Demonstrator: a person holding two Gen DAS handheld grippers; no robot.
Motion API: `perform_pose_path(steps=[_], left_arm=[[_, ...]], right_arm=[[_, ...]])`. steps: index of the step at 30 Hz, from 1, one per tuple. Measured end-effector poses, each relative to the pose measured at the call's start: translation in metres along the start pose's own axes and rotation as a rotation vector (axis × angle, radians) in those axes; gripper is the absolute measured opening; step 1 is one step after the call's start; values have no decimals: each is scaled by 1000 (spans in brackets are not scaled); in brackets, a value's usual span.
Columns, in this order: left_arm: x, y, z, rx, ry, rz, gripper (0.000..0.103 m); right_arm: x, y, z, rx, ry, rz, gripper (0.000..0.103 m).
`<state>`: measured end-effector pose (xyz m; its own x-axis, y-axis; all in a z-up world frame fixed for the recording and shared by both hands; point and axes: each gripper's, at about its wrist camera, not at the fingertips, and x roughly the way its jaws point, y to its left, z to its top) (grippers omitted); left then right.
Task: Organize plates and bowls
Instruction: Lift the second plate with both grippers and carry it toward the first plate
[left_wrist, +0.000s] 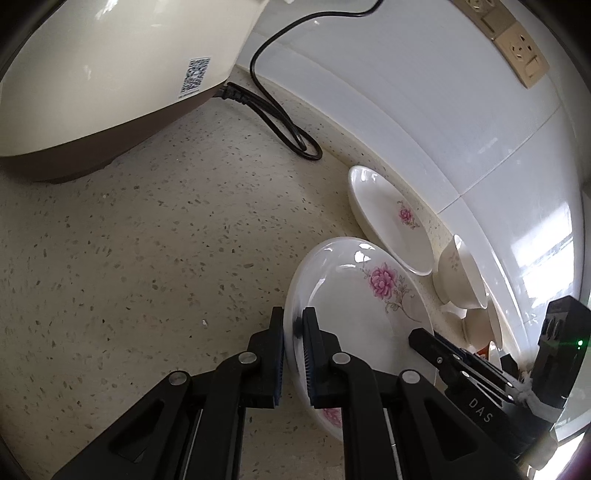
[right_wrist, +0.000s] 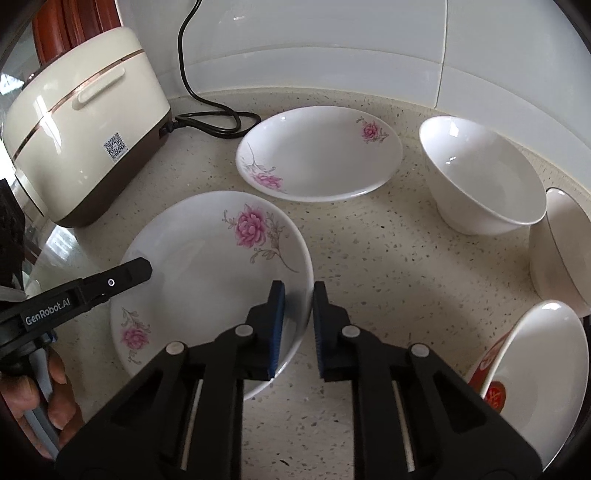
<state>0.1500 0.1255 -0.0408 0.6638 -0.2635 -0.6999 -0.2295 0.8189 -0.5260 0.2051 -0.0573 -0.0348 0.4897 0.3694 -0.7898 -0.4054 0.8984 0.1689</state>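
Jaws on the left gripper (left_wrist: 293, 326) sit either side of the near plate (left_wrist: 354, 295) rim, pads right at the porcelain, so it looks clamped on, though the fisheye makes actual contact hard to confirm. Right gripper (right_wrist: 299, 301) straddles the opposite edge of that same pink-flower plate, one pad over the inside, the other outside, with a visible gap, so they're open. Plate sits on the speckled bench (right_wrist: 369, 251), a second flowered plate (right_wrist: 319, 153) just behind it, a plain white bowl (right_wrist: 484, 173) to the right. Readable stuff: "GenRobot.AI" on the left gripper's side, "DAS" on the right one, plus a QR sticker on the cream rice cooker (right_wrist: 85, 125).
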Motion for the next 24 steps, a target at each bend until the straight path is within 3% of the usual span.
perform_pose_path(steps=[7, 17, 24], left_arm=[[-5, 10, -2, -46, 3, -23, 9], [-17, 11, -10, -36, -21, -22, 9], [-29, 13, -17, -23, -40, -24, 8]], right_arm=[[-2, -10, 2, 75, -1, 97, 14], [-4, -17, 3, 134, 1, 192, 15], [-7, -13, 3, 130, -2, 207, 15]])
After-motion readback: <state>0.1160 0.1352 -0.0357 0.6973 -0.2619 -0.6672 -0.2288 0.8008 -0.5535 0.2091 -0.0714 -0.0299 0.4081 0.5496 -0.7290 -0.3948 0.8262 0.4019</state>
